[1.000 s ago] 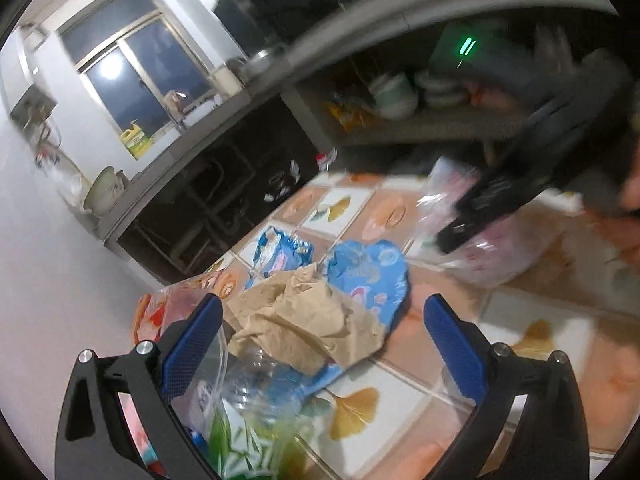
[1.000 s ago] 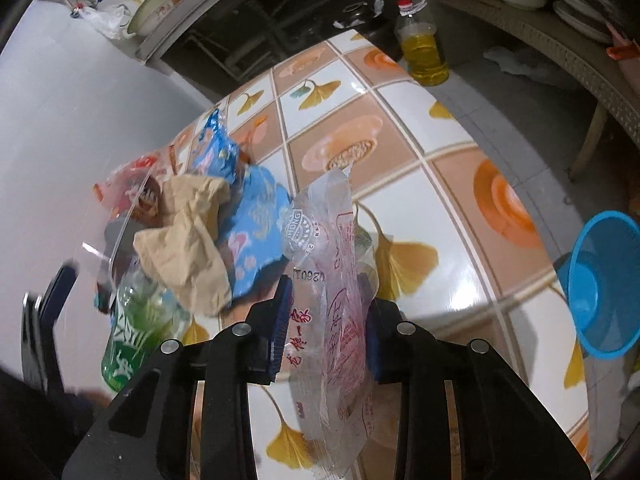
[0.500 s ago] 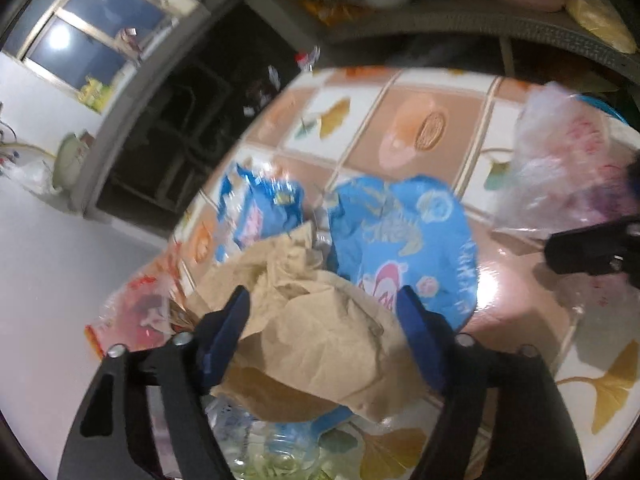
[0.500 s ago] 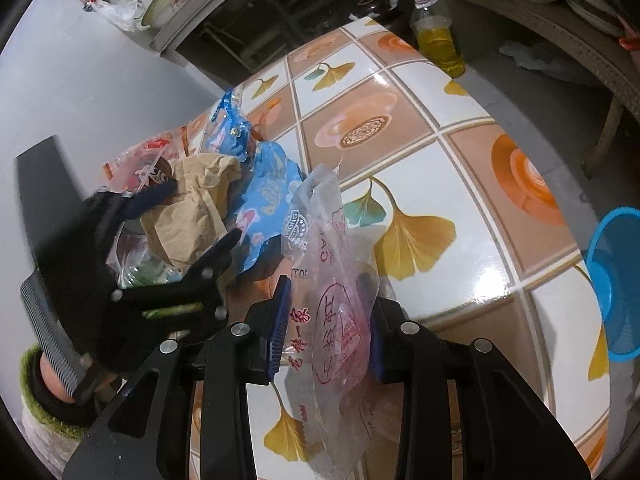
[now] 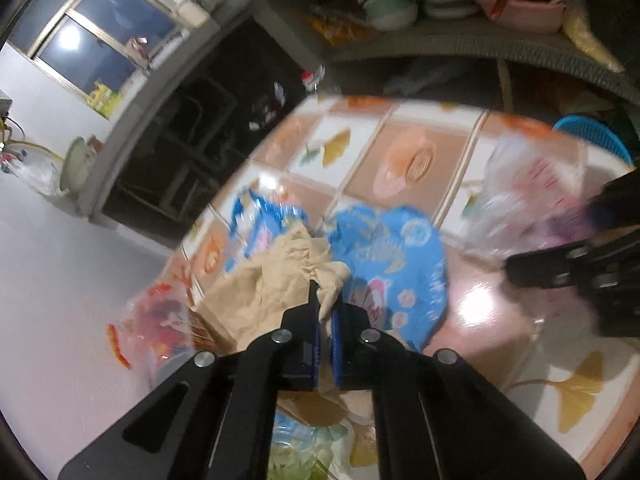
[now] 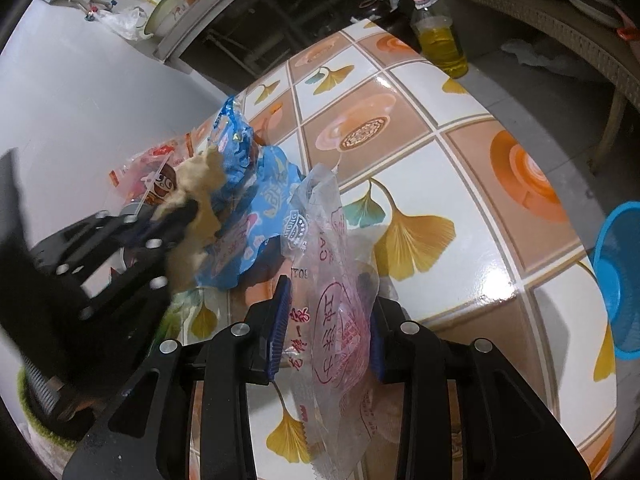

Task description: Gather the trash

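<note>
2 grippers work over the tiled table [image 6: 460, 152]. We see the left gripper [image 5: 325, 312] with its blue pads pressed nearly together, pinching a fold of the crumpled brown paper [image 5: 272, 280]; in the right wrist view the same gripper [image 6: 180, 216] reaches in from the left edge and grips that paper [image 6: 200, 188] at the top of the trash pile. The paper lies on a large blue wrapper [image 5: 388, 256], with a smaller blue snack bag [image 5: 260, 220] behind it and a red-printed clear wrapper [image 5: 160, 316] beside it toward the white wall. A green-labelled plastic bottle [image 5: 304, 456] appears to lie below the left gripper, though the view there is blurred.

The right gripper [image 6: 326, 320] holds its jaws partly closed on a clear plastic bag with red print [image 6: 340, 312], which hangs between the pads and stands up above them. A bottle of yellow oil [image 6: 440, 40] stands past the table's far edge, and a blue basket [image 6: 620, 280] sits off its right side.
</note>
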